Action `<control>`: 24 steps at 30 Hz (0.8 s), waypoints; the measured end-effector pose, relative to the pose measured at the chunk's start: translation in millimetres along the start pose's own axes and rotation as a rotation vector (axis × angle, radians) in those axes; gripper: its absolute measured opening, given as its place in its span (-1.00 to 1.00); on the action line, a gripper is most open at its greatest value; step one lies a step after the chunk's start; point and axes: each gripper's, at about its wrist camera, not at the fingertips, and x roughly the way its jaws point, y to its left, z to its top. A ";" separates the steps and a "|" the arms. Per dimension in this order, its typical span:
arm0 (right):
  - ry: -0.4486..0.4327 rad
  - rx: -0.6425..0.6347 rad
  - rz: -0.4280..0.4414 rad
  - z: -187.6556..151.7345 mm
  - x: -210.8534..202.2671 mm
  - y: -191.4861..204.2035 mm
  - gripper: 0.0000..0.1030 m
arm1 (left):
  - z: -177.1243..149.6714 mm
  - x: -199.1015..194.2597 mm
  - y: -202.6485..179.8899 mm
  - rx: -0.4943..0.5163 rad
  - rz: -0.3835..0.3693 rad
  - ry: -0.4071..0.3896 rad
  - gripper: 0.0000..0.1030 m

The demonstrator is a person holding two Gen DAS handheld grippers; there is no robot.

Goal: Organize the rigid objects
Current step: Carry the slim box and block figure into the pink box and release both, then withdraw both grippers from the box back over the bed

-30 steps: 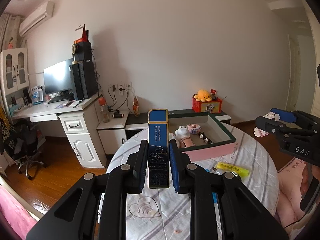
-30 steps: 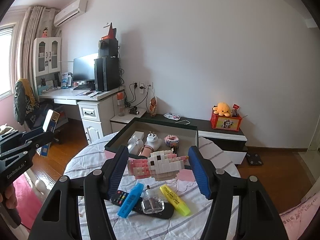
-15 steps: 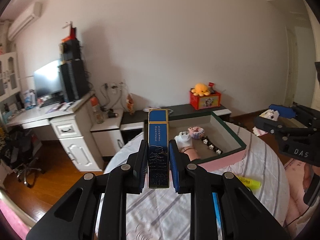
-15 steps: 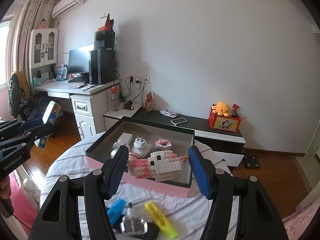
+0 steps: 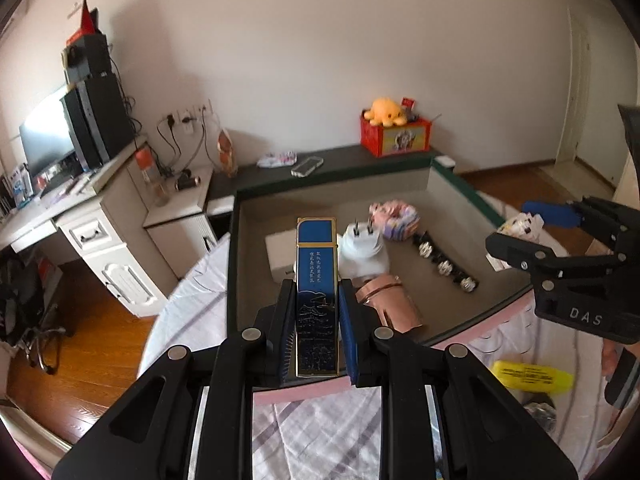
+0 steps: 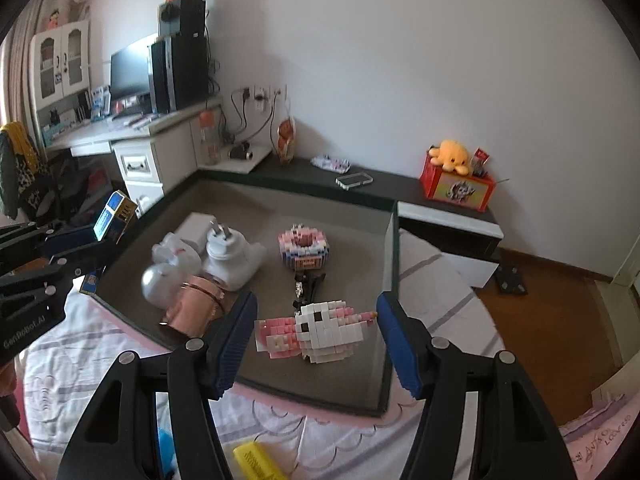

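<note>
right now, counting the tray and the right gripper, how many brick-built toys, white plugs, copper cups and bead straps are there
brick-built toys: 2 (donut in the tray, pink-and-white figure in the right gripper)
white plugs: 1
copper cups: 1
bead straps: 1
total: 5

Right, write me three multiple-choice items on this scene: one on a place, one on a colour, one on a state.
1. Where does the copper cylinder lie?
A. inside the tray
B. on the floor
C. on the desk

2. What colour is the slim box in the left tool?
A. red
B. blue
C. green

3. What is the right tool doing?
A. hanging empty
B. holding a marker
C. holding a pink-and-white block figure

Answers: 1 A, it rests on the tray's grey floor. 2 B, blue with gold trim. 3 C, the figure sits between its pads above the tray.
</note>
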 end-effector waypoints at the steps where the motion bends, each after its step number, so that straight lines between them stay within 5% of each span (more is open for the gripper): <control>1: 0.004 0.000 0.003 1.4 4.3 -0.9 0.24 | -1.2 6.3 -0.4 -0.002 -0.006 0.012 -0.60; 13: 0.072 0.012 -0.011 -10.5 36.1 -9.5 0.26 | -13.7 26.9 15.3 -0.021 0.046 0.061 -0.59; 17: 0.060 0.017 -0.012 -11.1 28.7 -8.1 0.43 | -14.9 15.1 19.1 -0.042 0.045 0.051 -0.55; 19: 0.040 0.021 -0.021 -10.3 19.1 -7.1 0.52 | -16.4 3.7 21.3 -0.055 0.037 0.032 -0.42; 24: -0.014 0.053 -0.015 -8.1 -14.2 -8.7 0.53 | -22.9 -37.7 27.6 -0.089 0.020 -0.038 0.45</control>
